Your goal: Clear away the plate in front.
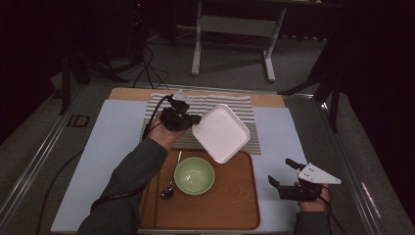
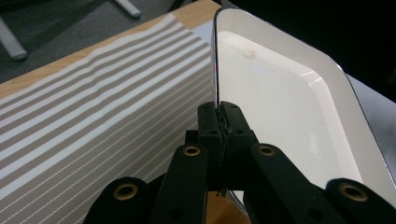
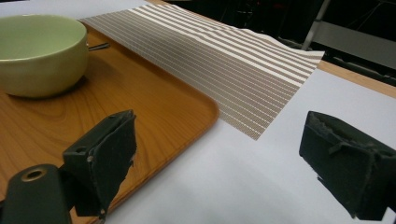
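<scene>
High view has the left tongs clamped on the rim of a white square plate, held tilted in the air over the striped mat and the wooden tray. Right tongs sit wide open beside the tray, gripping nothing.

White square plate: glossy, smooth, glazed like ceramic, with bright reflections along its rim in the left gripper view. Green bowl: smooth glaze, soft sheen. Tray: wood-grain surface, satin finish, rounded edge. Striped placemat: woven cloth, matt, fine ribbed texture, slightly rippled. Spoon: polished metal. Tabletop: pale matt sheet, smooth. Right gripper fingers: black, matt, rough and worn at the edges.
</scene>
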{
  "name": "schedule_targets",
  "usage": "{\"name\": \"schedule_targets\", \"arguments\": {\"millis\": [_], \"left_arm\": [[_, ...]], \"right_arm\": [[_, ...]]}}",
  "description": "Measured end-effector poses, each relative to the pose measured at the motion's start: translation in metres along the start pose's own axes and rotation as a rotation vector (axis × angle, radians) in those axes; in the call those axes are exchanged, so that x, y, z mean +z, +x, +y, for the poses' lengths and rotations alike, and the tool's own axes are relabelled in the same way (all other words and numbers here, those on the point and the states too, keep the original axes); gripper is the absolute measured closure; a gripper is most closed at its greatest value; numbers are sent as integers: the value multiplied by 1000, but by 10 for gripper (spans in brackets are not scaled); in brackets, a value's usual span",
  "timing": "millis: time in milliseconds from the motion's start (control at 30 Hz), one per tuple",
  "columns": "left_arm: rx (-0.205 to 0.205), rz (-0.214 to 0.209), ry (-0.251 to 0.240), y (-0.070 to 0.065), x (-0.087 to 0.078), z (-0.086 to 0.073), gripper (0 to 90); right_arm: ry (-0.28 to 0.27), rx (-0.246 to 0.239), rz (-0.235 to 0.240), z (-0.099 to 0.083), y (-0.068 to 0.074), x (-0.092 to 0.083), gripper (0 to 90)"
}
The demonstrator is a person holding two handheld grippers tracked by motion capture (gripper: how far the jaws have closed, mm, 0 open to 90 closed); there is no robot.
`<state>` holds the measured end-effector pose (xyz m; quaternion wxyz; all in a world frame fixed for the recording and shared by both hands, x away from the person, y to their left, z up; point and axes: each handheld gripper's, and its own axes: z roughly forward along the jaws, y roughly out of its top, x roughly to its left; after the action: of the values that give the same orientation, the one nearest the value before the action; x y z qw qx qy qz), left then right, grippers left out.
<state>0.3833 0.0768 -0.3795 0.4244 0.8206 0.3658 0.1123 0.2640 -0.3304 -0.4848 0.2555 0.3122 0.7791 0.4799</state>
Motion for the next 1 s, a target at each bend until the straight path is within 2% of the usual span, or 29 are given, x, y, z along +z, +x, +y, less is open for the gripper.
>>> {"name": "schedule_targets", "arguments": {"millis": [133,267,500,767,1000], "left_arm": [[28,-40,16,-8,0,-1,895],[56,-79,49,-16,3,-5,895],[103,-135,114,-29,17,-13,895],[106,-183,161,-39,31,-23,895],[125,-199,194,-49,36,-31,894]], "right_arm": [[-1,2,-8,0,0,-1,106],[-21,10,-39,0,-1,-3,106],[-52,35,-72,-1,-4,-8,105],[-54,33,-77,0,-5,-8,106],[-56,34,-80,0,-4,-8,106]]}}
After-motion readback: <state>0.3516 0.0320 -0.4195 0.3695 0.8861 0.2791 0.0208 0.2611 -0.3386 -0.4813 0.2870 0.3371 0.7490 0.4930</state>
